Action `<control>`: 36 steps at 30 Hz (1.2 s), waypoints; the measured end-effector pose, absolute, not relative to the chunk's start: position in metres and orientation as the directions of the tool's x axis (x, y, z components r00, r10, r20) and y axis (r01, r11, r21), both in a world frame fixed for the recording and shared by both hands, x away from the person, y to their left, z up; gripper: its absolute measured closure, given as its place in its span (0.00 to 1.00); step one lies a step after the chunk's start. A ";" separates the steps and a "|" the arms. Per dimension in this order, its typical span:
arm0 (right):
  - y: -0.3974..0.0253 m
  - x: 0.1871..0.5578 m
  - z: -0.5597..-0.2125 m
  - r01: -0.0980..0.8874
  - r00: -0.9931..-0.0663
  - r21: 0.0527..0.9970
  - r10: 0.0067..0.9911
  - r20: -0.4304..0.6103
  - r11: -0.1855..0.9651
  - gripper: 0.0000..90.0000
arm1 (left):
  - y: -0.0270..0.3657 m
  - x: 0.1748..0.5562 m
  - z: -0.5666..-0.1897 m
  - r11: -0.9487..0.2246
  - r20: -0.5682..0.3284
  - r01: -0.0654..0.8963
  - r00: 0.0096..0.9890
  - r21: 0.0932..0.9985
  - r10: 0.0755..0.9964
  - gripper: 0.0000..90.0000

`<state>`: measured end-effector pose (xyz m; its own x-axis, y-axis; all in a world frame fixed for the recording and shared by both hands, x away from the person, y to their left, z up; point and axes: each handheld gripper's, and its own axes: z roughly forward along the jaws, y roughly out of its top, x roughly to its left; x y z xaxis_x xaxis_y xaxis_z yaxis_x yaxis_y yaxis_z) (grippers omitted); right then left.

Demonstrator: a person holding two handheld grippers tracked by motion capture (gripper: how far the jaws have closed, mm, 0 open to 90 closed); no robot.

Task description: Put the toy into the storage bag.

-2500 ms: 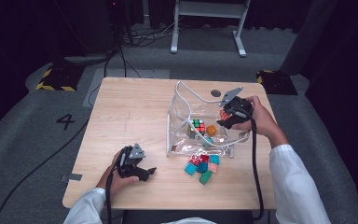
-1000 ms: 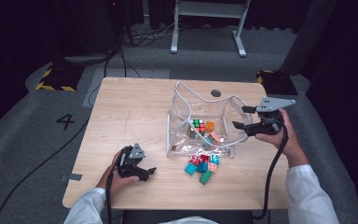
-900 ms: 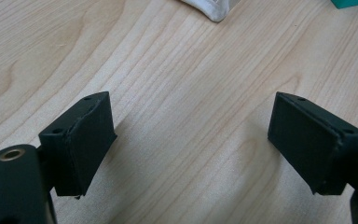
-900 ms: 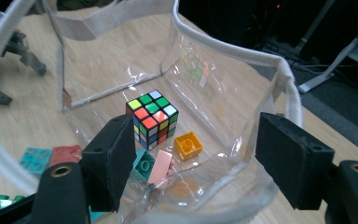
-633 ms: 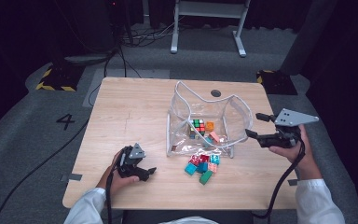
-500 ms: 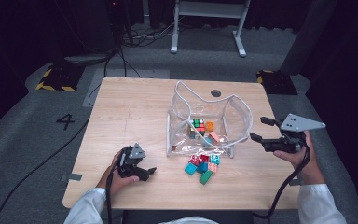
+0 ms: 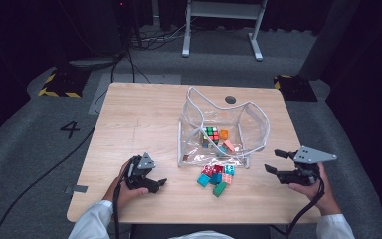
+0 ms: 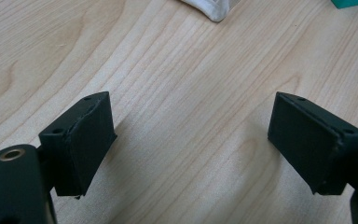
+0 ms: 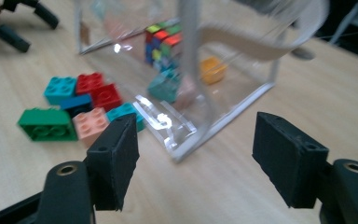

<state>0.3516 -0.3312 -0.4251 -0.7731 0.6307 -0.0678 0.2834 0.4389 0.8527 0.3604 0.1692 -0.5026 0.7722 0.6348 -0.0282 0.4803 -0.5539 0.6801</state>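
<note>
Overhead cam, looking forward and down on the whole surface [image 7: 144,124]. Gripper cams low and close; right one shares the clear bag [image 9: 200,70] and blocks [image 9: 81,109].

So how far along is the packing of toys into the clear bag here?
Partly done: a puzzle cube and some bricks sit inside the clear bag. Nothing is in hand; the left gripper and right gripper are open and empty. A brick pile waits outside.

Lab or recording studio — black drapes, grey carpet marked with a taped "4" [image 7: 71,129], hazard-striped block [image 7: 55,83], floor cables [image 7: 149,42], lone wooden bench [image 7: 144,119].
</note>
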 end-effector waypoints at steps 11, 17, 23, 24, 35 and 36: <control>-0.284 0.337 -0.486 0.316 -0.871 0.778 0.491 0.011 0.543 0.36 | 0.169 0.360 -0.503 -0.551 -0.033 0.483 0.772 0.680 0.635 0.16; -0.255 0.324 -0.488 0.262 -0.908 0.786 0.420 0.003 0.560 0.35 | 0.169 0.360 -0.503 -0.551 -0.034 0.483 0.772 0.680 0.635 0.16; -0.235 0.327 -0.477 0.210 -0.920 0.823 0.393 -0.017 0.528 0.33 | 0.169 0.360 -0.503 -0.553 -0.033 0.482 0.773 0.680 0.634 0.16; -0.231 0.328 -0.475 0.197 -0.920 0.827 0.391 -0.030 0.527 0.33 | 0.169 0.360 -0.503 -0.552 -0.034 0.483 0.772 0.680 0.634 0.16; -0.194 0.326 -0.482 0.163 -0.946 0.765 0.318 -0.058 0.623 0.34 | 0.169 0.360 -0.503 -0.552 -0.033 0.482 0.772 0.680 0.634 0.16; -0.193 0.325 -0.483 0.164 -0.947 0.757 0.316 -0.060 0.633 0.34 | 0.169 0.360 -0.503 -0.552 -0.033 0.483 0.772 0.680 0.634 0.16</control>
<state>0.3248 -0.1928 -0.4834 -0.9467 0.3165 -0.0596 0.1640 0.6330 0.7566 0.3604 0.1691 -0.5027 0.7724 0.6342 -0.0333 0.4826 -0.5521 0.6800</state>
